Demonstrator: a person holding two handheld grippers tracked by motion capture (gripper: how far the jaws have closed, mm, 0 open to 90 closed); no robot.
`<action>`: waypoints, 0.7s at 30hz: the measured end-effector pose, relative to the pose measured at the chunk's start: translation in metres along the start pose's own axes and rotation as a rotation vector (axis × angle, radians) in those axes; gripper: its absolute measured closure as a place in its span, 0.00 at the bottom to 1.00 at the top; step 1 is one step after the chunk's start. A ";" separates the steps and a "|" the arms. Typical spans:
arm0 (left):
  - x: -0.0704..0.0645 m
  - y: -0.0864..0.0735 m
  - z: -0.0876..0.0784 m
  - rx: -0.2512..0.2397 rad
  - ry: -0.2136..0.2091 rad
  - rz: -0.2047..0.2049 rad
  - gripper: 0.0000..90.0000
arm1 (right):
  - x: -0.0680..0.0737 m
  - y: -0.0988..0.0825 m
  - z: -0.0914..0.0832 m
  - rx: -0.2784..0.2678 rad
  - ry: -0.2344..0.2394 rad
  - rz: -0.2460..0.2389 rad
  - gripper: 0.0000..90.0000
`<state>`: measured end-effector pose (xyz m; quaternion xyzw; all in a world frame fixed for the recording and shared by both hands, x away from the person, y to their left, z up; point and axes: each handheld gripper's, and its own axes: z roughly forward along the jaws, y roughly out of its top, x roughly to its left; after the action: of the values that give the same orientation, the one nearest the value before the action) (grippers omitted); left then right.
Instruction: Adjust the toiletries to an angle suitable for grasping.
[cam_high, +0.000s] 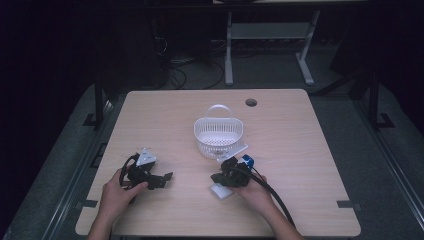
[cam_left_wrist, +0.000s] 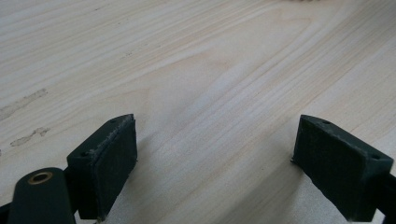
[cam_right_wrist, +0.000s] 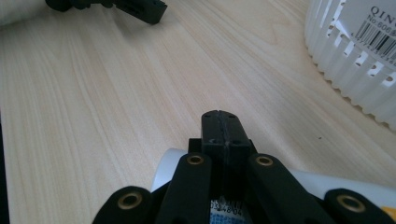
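Down near the table's (cam_high: 300, 130) front edge, the right gripper (cam_high: 223, 176) has its jaws pressed together, empty, lying over a white tube (cam_high: 220, 190) on the wood. Left gripper (cam_high: 165, 177), jaws apart over bare wood toward the front-left corner; white basket (cam_high: 218, 132) sits mid-table.

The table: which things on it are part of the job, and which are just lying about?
In use:
- right gripper, jaws shut, over a white labelled item
- white basket beside it

Idle:
- left gripper, jaws open over bare table
- table's cable hole
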<state>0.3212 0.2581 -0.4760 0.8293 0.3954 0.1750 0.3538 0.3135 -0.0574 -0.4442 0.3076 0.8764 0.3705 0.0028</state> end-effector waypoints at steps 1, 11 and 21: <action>0.000 0.000 0.000 0.000 0.000 0.000 0.14 | 0.000 0.000 0.000 0.000 0.000 0.000 1.00; 0.000 0.000 0.000 0.000 0.000 0.000 0.14 | -0.002 -0.007 -0.004 0.006 -0.012 0.003 1.00; 0.000 0.000 0.000 0.000 0.000 0.000 0.14 | -0.006 -0.015 -0.012 0.008 -0.018 0.017 1.00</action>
<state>0.3212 0.2581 -0.4760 0.8292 0.3955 0.1751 0.3539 0.3069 -0.0766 -0.4466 0.3186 0.8752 0.3641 0.0064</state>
